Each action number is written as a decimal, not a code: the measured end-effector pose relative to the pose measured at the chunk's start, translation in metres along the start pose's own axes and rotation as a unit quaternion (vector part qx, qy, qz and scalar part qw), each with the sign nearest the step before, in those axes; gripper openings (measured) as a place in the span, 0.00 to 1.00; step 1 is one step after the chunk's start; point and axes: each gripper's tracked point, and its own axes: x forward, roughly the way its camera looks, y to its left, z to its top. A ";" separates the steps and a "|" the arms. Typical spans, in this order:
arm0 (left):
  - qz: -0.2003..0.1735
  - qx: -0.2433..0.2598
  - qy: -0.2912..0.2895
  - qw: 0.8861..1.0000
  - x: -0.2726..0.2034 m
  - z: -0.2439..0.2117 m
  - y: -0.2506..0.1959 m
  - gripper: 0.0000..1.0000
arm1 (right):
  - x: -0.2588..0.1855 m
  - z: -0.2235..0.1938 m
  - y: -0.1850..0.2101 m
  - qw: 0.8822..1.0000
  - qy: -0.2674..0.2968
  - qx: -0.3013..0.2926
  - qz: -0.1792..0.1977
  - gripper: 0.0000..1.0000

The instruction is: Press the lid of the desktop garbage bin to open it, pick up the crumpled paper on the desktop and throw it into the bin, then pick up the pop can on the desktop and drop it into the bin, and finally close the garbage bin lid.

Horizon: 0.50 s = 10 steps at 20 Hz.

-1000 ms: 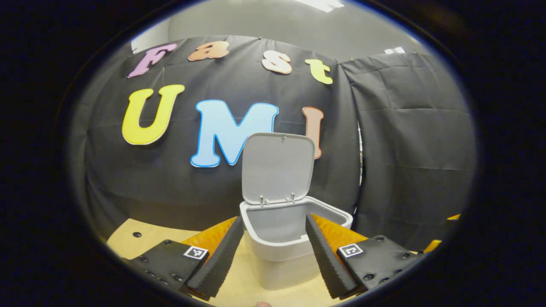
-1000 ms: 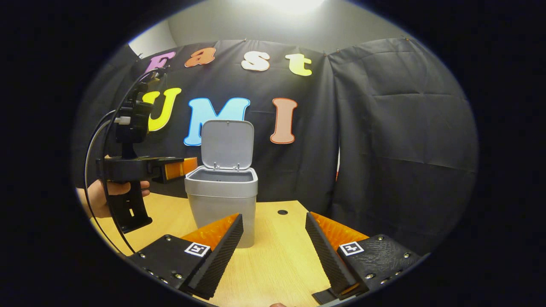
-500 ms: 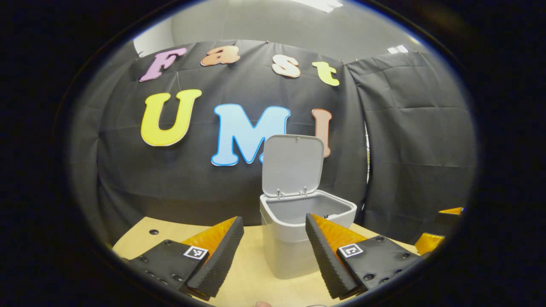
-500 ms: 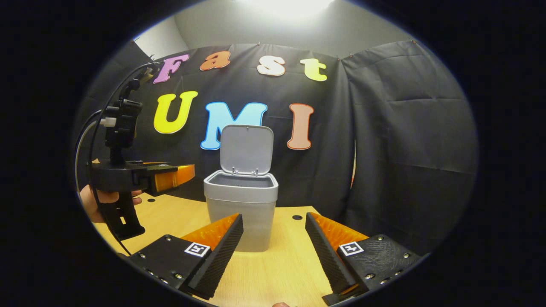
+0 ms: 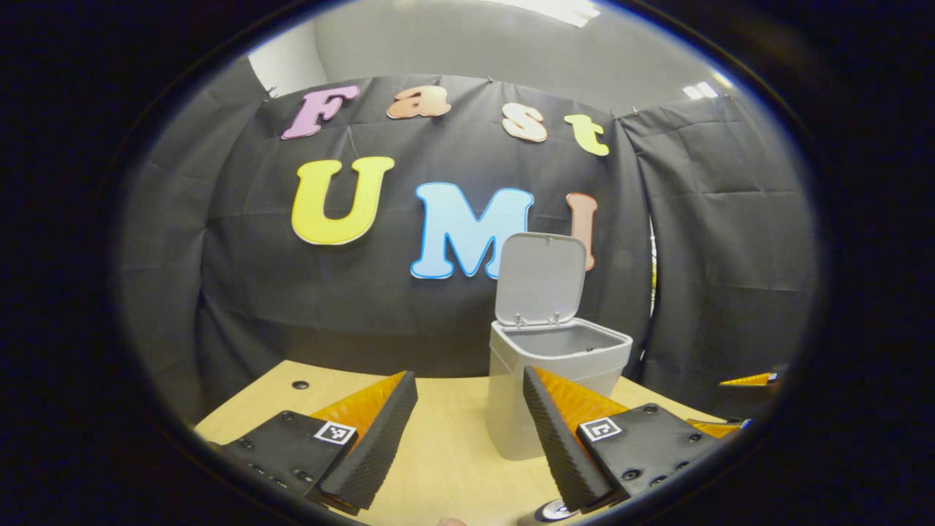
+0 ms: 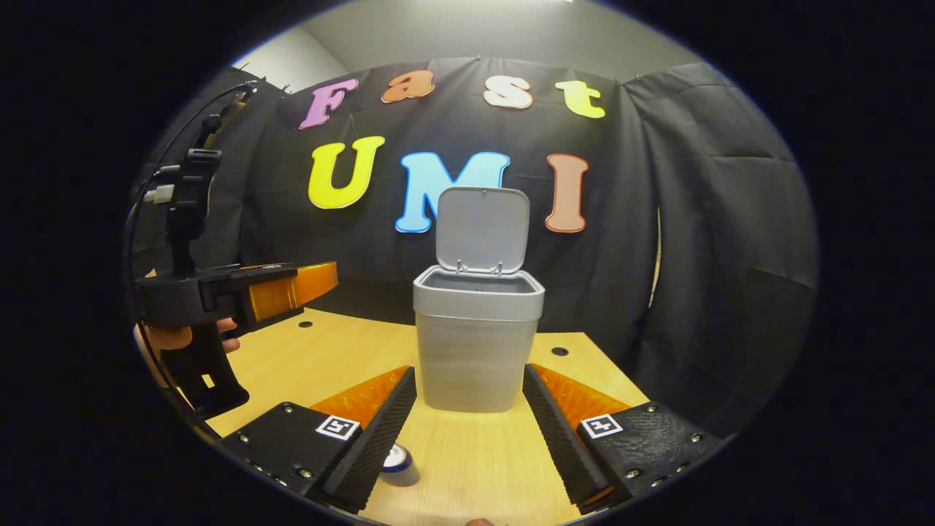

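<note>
Both grippers have pulled back from the garbage bin (image 6: 478, 340), which sat closer in the left gripper view a second ago. Its lid (image 6: 482, 230) stands upright, so the opening step looks done. The left gripper (image 5: 467, 431) is wide open and holds nothing; the right gripper (image 6: 467, 431) is likewise spread and empty. The pop can (image 6: 398, 464) rests on the desk (image 6: 329, 358) just beside the right gripper's left finger, so that step appears still to come, as does closing the lid. No crumpled paper can be made out; whether it already lies in the bin I cannot tell, since the interior is mostly hidden. The can is partly covered by that finger.
</note>
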 end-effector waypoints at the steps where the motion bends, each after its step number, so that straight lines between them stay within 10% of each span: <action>1: 0.006 0.000 0.002 1.000 -0.006 -0.001 0.008 0.96 | -0.001 -0.004 0.008 1.000 0.008 0.001 0.011 0.95; 10: 0.040 -0.004 -0.002 0.999 -0.051 0.009 0.056 0.96 | 0.007 -0.052 0.072 0.991 0.094 0.010 0.091 0.95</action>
